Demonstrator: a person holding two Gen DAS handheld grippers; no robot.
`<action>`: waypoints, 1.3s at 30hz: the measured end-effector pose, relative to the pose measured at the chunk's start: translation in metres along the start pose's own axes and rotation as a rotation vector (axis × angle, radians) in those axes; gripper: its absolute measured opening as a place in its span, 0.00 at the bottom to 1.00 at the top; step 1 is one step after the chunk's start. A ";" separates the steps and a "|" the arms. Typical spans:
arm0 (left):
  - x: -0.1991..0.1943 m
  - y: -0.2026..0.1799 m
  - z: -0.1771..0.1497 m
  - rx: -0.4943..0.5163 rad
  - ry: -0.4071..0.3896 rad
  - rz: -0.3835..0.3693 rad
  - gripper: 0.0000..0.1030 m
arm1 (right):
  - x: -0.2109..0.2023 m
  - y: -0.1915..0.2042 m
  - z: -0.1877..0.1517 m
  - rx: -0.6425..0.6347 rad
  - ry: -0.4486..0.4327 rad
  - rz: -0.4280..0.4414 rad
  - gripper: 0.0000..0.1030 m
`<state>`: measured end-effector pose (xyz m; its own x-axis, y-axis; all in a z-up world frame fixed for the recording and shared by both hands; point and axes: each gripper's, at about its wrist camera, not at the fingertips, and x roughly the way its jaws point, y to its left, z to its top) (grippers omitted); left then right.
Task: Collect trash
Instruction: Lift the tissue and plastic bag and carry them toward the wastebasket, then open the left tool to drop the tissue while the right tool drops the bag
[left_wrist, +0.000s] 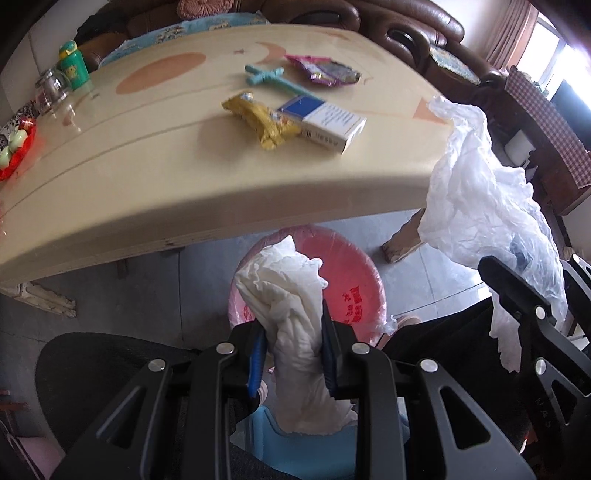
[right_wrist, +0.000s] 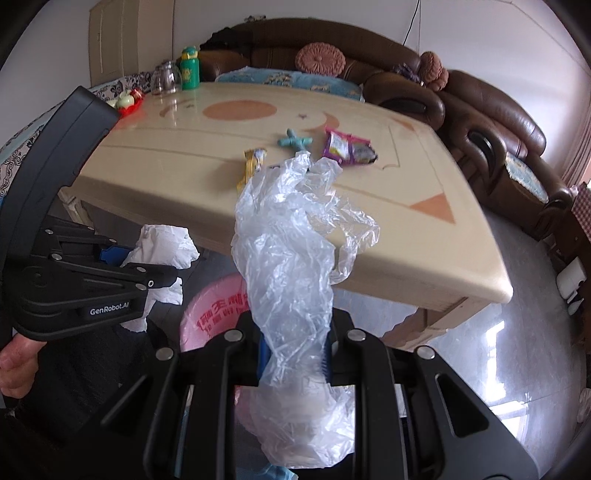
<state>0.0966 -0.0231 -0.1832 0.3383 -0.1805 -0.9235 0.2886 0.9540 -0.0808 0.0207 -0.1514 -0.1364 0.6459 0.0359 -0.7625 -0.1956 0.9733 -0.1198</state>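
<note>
A: Your left gripper (left_wrist: 293, 354) is pinching a crumpled white paper tissue (left_wrist: 291, 295), held above the pink-lined round trash bin (left_wrist: 354, 280) that sits on the floor below the worktop edge.

B: And your right gripper (right_wrist: 293, 354) is clamped on a crinkled clear plastic bag (right_wrist: 291, 236), which stands up in front of the cream worktop (right_wrist: 159, 162).

A: On that worktop you have a yellow snack wrapper (left_wrist: 260, 120) touching a blue-and-white cardboard box (left_wrist: 325, 122), with a teal plastic cross-shaped toy (left_wrist: 267, 75) just behind them and a purple foil wrapper (left_wrist: 325, 70) near the far edge.

B: At the far corner stand a green drinking bottle (right_wrist: 189, 68) and a glass jar (right_wrist: 166, 78), side by side.
</note>
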 end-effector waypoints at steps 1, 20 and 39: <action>0.006 0.001 0.000 -0.005 0.013 -0.004 0.24 | 0.004 0.000 -0.001 0.000 0.010 0.002 0.21; 0.093 0.017 -0.004 -0.056 0.166 0.026 0.24 | 0.101 0.014 -0.029 0.013 0.232 0.088 0.21; 0.181 0.030 -0.004 -0.095 0.324 -0.019 0.25 | 0.189 0.015 -0.058 0.046 0.441 0.147 0.21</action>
<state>0.1628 -0.0258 -0.3547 0.0265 -0.1278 -0.9914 0.2027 0.9719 -0.1198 0.0972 -0.1431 -0.3195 0.2368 0.0846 -0.9679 -0.2227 0.9744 0.0307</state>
